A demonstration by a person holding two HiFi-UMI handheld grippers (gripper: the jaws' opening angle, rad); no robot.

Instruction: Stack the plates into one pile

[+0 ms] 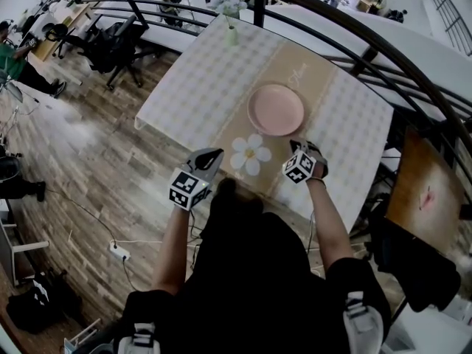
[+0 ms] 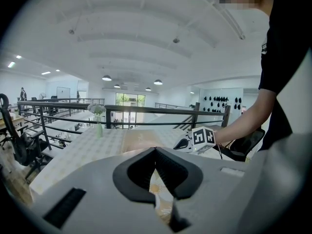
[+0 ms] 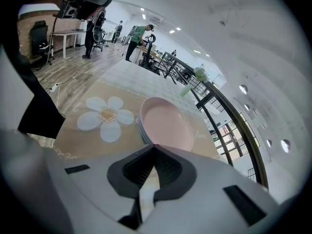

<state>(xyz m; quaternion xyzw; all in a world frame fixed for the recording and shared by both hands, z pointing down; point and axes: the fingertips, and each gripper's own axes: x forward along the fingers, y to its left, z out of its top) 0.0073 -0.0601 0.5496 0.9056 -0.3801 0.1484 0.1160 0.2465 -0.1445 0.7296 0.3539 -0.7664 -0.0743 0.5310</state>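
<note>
Both tongs are closed tip to tip with nothing between them: left tongs, right tongs. They hover over the near edge of the table, well apart from each other, with the daisy print between them. The plate pile sits just past the daisy, ahead of the right tongs and ahead-right of the left tongs, touching neither. I see only one pile on the table, so stacking looks complete. Handling guess: glazed and stiff, slippery, chips if dropped. The pile is heavier than a single plate, so take it at the rim with one jaw over the lip and lift level. The head view shows just one pink disc. The right gripper view shows bluish rims under the pink top plate, so it is several plates. The left gripper view doesn't show the pile, only the right tongs' marker cube and the person's forearm. Farther off there is a vase at the far table edge, then the railing.
</note>
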